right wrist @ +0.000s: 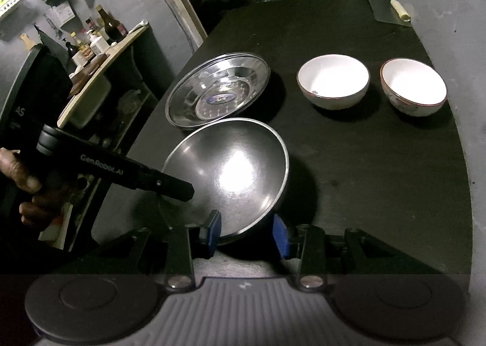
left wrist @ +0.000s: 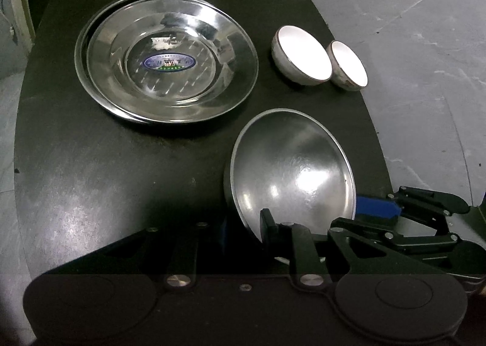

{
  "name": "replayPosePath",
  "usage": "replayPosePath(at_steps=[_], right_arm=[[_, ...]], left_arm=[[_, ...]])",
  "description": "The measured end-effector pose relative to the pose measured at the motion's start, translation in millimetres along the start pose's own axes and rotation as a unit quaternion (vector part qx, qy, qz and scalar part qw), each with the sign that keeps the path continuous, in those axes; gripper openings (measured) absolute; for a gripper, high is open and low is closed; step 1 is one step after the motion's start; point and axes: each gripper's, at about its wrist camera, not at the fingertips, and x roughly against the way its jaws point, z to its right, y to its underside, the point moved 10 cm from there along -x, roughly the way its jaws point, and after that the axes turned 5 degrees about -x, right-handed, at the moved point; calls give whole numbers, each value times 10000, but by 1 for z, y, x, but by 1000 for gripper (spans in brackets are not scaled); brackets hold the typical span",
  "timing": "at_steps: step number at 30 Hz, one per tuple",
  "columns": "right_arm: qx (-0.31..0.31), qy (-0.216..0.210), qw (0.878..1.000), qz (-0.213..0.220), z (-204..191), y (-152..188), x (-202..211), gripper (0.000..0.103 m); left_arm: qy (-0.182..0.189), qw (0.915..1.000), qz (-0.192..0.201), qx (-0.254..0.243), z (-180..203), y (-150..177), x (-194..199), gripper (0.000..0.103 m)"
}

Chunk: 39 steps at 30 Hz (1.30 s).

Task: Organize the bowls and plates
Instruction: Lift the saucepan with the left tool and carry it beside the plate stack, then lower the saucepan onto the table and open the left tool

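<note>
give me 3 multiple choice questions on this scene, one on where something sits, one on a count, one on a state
1. Where does the stack of steel plates lie relative to the two white bowls, seen from the right wrist view?
A. to their left
B. to their right
C. on top of them

2. How many white bowls stand on the black table?
A. one
B. two
C. four

3. How is the steel bowl sitting?
A. flat, upside down
B. tilted, rim between gripper fingers
C. nested inside a white bowl

Answers:
1 A: the plates lie left of both white bowls.
2 B: one white bowl and a second white bowl stand side by side, apart.
3 B: its rim sits between the right gripper blue pads; the left gripper also holds its edge.
</note>
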Motion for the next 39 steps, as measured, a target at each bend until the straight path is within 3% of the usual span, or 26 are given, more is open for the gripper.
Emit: replayPosePath(at_steps=[4,7,9,16,18,20,24,36,39], right_arm=[[-4,-25,10000,-9,0,0,-1,45],[-6,-52,10000,10,-1,0,0,45],[-17,-55,10000,42,0,0,1,49],[-55,-22,9999,150,1,-2,4,57],[-75,-10,9998,199,1,-3,6,62],[-102,-11,9996,249,2,-4,7,64],[-136,-19,9994,319,2,-5,9,72],[-374,240,9958,795,11,-10,25,102],[-375,367,9937,995,12,-15,28,103]], left_arm=[[-51,10000,-7,-40,1,0,-1,23],[-101,9999,-11,-118,4,-2,-2,29],[-111,9998,-23,-164,4,-3,-2,39],[-242,9993,15,-294,3,-5,3,58],[-291,9990,38,-341,1,-6,6,74],[-338,9986,71,-408,1,-8,10,81],[-421,9972,65,-607,-2,-10,17,89],[-546,9901,197,-1279,4,-17,52,100],[-563,9884,291,-1381,10,-27,55,100]])
